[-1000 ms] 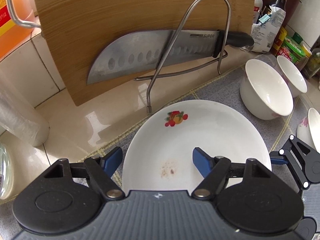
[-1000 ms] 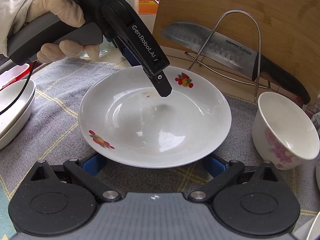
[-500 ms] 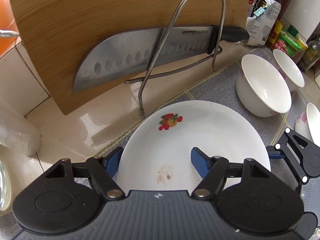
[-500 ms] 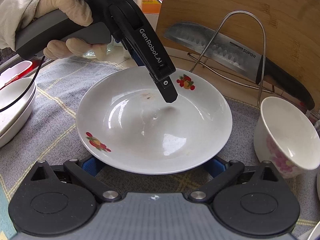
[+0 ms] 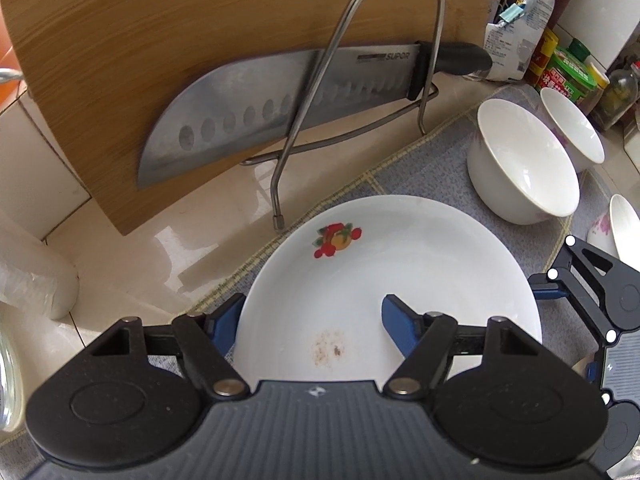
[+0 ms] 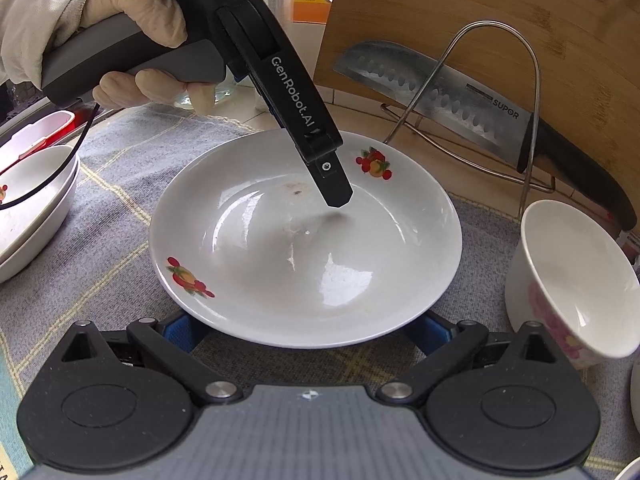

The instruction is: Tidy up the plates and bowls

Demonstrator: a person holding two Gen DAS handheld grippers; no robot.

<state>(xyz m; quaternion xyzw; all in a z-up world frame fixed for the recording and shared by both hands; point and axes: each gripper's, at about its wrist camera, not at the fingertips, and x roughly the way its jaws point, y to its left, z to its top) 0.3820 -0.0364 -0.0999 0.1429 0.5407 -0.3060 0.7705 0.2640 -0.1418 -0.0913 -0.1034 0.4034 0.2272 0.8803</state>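
Note:
A white plate with fruit prints (image 5: pixel 400 264) (image 6: pixel 304 240) rests on a grey cloth. My left gripper (image 5: pixel 312 316) is open and straddles its rim: one finger is outside the rim, the other finger (image 6: pixel 332 184) is over the plate's inside. My right gripper (image 6: pixel 308 330) is open, its blue pads at the near rim, partly hidden under the plate. A white bowl (image 5: pixel 524 164) (image 6: pixel 576 280) stands right of the plate, a second bowl (image 5: pixel 572 128) behind it. Stacked plates (image 6: pixel 28 208) sit at the left.
A wooden cutting board (image 5: pixel 160 40) leans at the back with a large knife (image 5: pixel 280 96) on a wire rack (image 5: pixel 400 40). Bottles and jars (image 5: pixel 560 64) crowd the back right. A white roll (image 5: pixel 28 276) stands at the left.
The left gripper has shifted slightly along the plate's rim, and the right gripper has moved closer to the plate. Both stay open.

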